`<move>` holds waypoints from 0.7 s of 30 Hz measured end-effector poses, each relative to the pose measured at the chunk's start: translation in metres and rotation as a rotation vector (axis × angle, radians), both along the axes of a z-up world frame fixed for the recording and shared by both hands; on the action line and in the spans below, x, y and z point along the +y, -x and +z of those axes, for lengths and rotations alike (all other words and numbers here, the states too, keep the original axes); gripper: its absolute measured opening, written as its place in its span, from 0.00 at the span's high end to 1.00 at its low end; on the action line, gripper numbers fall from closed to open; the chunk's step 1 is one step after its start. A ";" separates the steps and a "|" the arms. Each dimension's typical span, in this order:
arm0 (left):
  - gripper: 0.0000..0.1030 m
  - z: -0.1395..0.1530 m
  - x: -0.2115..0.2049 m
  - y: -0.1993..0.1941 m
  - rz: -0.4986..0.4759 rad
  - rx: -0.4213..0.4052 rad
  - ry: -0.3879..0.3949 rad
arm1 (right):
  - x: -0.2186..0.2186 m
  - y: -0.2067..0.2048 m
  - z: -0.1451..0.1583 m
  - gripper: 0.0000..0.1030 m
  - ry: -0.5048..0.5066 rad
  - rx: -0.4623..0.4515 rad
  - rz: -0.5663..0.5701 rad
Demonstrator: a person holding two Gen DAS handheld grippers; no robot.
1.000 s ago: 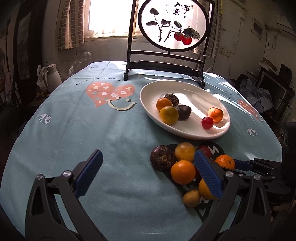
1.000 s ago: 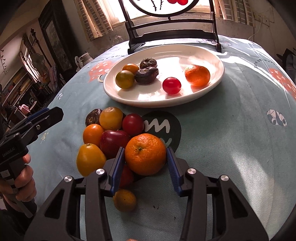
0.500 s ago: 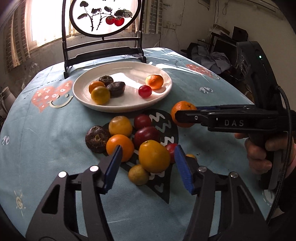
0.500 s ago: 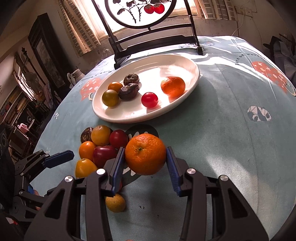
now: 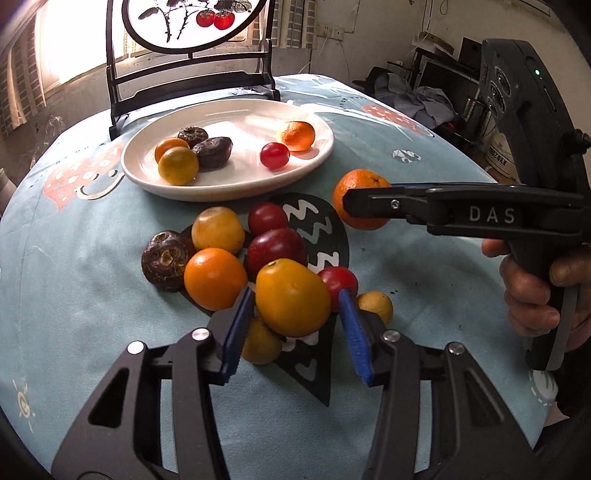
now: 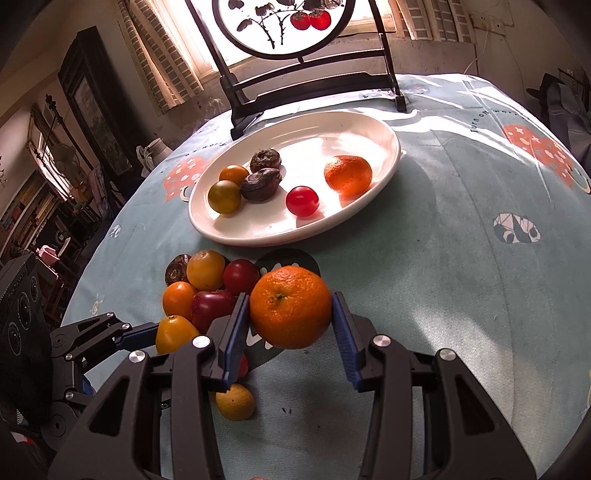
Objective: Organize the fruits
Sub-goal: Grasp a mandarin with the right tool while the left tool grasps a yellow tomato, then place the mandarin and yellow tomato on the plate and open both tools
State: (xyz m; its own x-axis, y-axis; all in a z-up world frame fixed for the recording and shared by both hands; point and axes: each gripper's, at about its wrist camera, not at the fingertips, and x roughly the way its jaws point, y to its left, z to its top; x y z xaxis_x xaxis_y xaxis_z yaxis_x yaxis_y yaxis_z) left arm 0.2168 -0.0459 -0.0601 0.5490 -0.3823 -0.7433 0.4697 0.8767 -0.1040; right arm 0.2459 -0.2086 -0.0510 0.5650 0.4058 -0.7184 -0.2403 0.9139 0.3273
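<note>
Fruit was heaped at mid-frame on the tablecloth (image 5: 92, 240), below the white plate (image 5: 321, 155) in the upper centre, with a framed screen (image 6: 280, 29) cut off at the top edge. The right gripper (image 6: 291, 319) was clamped on a mandarin (image 6: 291, 306), which hid part of the pile in its view. The left gripper (image 5: 293, 317) was spread around a yellow-orange fruit (image 5: 292, 297), contact with its pads being hard to make out, and a small yellow fruit (image 5: 260, 343) was half hidden behind it.
</note>
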 end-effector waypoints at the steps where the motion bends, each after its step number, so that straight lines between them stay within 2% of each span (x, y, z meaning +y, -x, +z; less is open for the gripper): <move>1: 0.58 0.000 0.000 0.000 -0.004 0.001 0.006 | 0.000 0.001 0.001 0.57 -0.001 -0.002 0.001; 3: 0.62 0.000 0.002 0.000 0.003 -0.003 0.008 | 0.000 0.002 0.001 0.57 -0.001 -0.005 0.002; 10: 0.62 0.005 0.007 0.000 0.021 -0.016 0.025 | -0.001 0.004 0.003 0.57 -0.007 -0.014 0.008; 17: 0.62 0.012 0.023 0.003 0.031 0.025 0.153 | 0.010 0.012 0.006 0.57 0.010 -0.070 0.054; 21: 0.62 0.021 0.029 -0.011 0.080 0.020 0.189 | 0.009 0.007 0.016 0.57 -0.040 -0.145 0.046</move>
State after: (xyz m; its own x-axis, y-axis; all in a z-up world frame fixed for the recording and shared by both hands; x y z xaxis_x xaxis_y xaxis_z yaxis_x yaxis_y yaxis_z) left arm 0.2278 -0.0173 -0.0390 0.5694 -0.4720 -0.6730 0.3955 0.8750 -0.2790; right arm 0.2388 -0.1998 -0.0353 0.6418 0.4601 -0.6135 -0.3285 0.8878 0.3222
